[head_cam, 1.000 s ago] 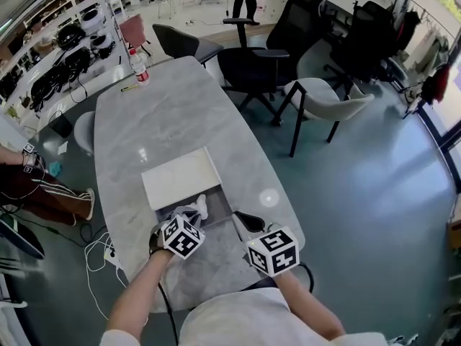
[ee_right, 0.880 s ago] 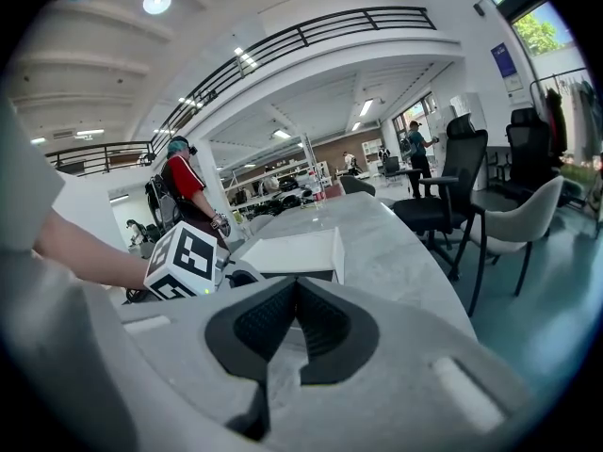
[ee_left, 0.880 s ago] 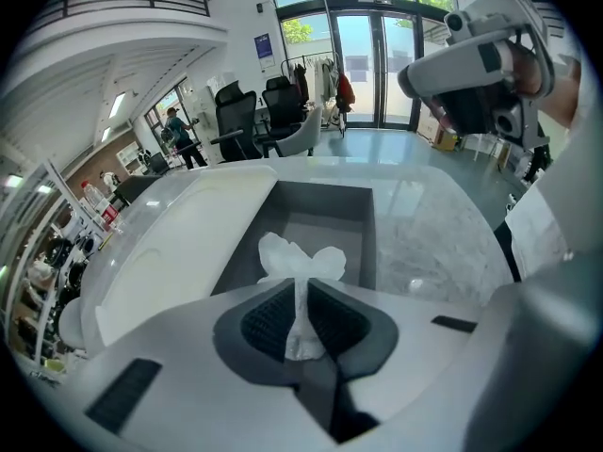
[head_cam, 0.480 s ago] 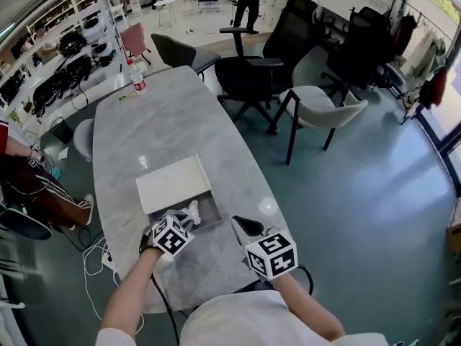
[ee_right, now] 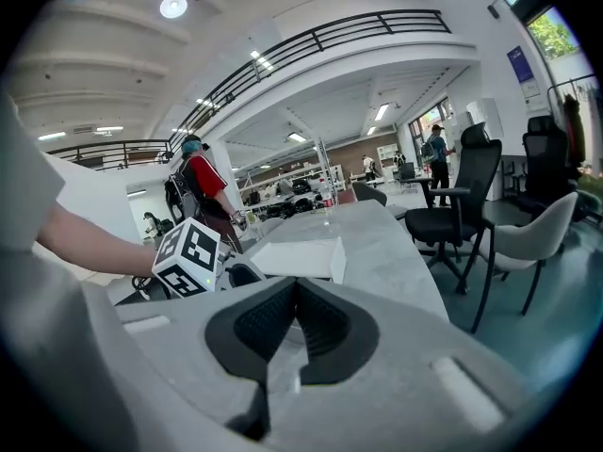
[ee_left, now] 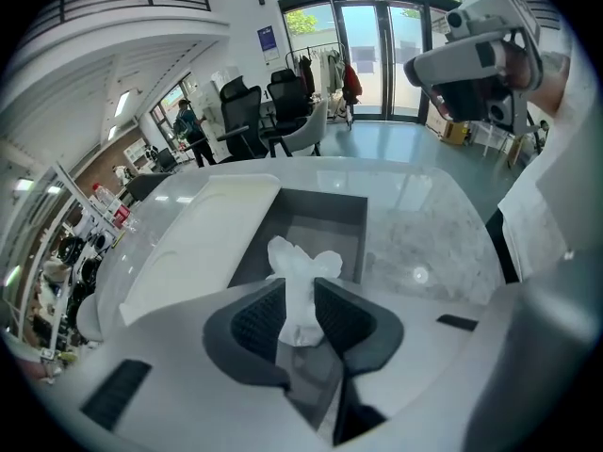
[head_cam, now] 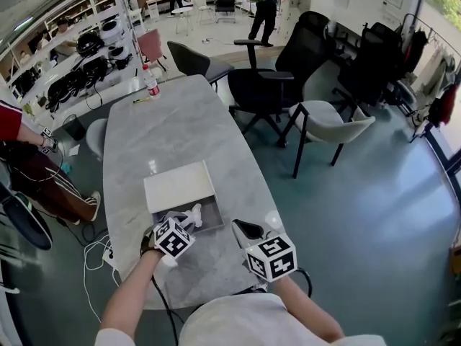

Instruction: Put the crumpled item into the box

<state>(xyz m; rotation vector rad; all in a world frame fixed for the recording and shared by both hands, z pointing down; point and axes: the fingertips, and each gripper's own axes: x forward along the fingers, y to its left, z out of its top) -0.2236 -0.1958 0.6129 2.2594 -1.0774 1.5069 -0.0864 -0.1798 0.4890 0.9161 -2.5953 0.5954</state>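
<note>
The crumpled white item [ee_left: 300,269] is pinched between the pads of my left gripper [ee_left: 300,298], which is shut on it. It hangs just over the near edge of the open box [ee_left: 318,226], whose inside is grey and bare. The box's white lid [ee_left: 203,243] lies flat beside it. In the head view the left gripper [head_cam: 183,224] holds the crumpled item [head_cam: 190,215] at the box [head_cam: 207,215]. My right gripper [head_cam: 242,228] hovers to the box's right, shut with nothing in it [ee_right: 296,296].
The box sits near my end of a long grey marble table [head_cam: 173,132]. A bottle [head_cam: 151,83] stands at the far end. Office chairs [head_cam: 266,85] ring the right side. A person [head_cam: 32,164] sits at the left; others walk at the back.
The left gripper still holds the crumpled item at the box's near edge, drawn slightly back toward me. The head view has shifted a little. The right gripper has hardly moved.
</note>
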